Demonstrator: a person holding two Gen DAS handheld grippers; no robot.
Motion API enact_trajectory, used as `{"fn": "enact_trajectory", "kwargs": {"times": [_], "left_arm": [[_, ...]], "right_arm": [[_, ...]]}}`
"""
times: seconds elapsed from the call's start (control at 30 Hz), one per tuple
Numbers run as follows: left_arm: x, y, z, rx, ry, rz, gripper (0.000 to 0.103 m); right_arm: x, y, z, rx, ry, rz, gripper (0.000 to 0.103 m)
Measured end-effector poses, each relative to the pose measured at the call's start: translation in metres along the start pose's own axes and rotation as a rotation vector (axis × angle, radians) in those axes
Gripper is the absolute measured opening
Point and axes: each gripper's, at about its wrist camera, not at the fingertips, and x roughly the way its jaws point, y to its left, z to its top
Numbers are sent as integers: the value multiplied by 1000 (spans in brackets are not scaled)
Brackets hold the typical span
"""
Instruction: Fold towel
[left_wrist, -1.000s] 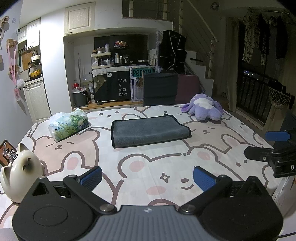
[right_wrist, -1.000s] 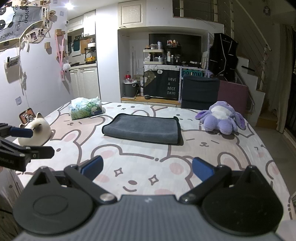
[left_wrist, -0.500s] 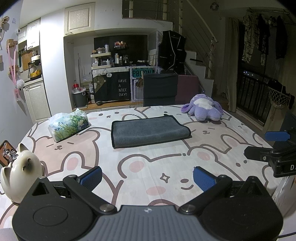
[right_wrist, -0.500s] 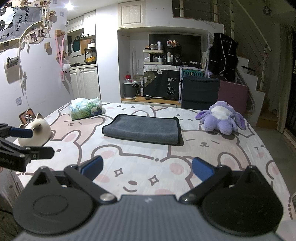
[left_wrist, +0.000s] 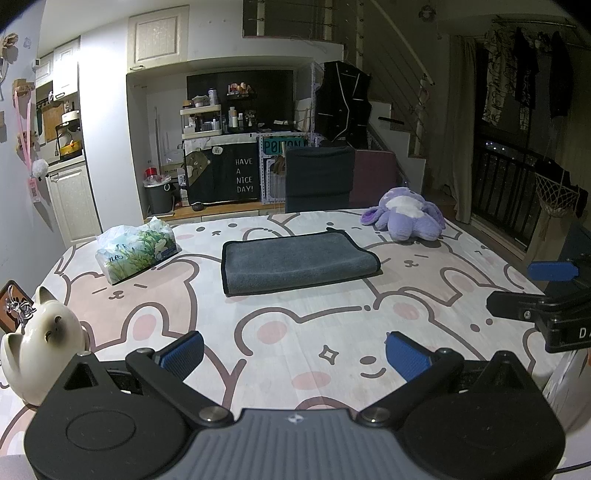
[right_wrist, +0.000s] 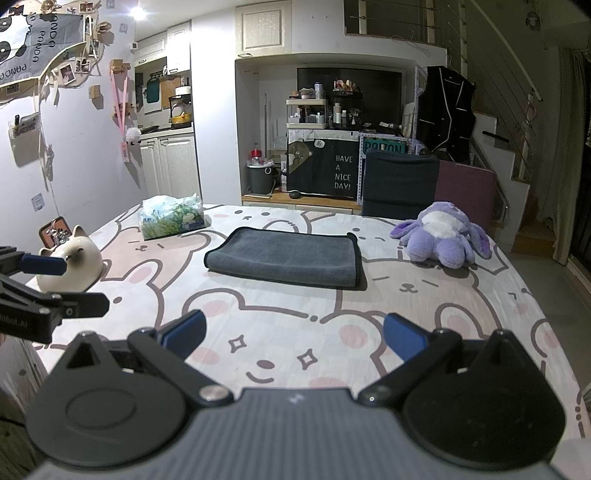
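Left wrist view: nothing moved lately; towel (left_wrist: 299, 263) lies folded, both hand-held grippers (left_wrist: 293, 350) (right_wrist: 291, 332) held apart (empty).

Towel (left_wrist: 297, 261): grey cloth, matt, short soft pile, dark bound edge. Tablecloth (left_wrist: 295, 332) under towel: smooth printed fabric, matt. Tissue pack (left_wrist: 137, 248) left of towel: glossy crinkled plastic wrap. Cat figurine (left_wrist: 40, 341) nearer than the pack: glossy glazed ceramic. Plush toy (left_wrist: 406, 218) right of towel: fuzzy purple cloth.
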Motion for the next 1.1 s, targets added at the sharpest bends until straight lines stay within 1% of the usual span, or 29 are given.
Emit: {"fn": "enact_trajectory", "kwargs": {"times": [1.1], "left_arm": [[0, -1, 2, 1, -2, 1, 103]], "right_arm": [[0, 0, -1, 1, -2, 1, 103]]}}
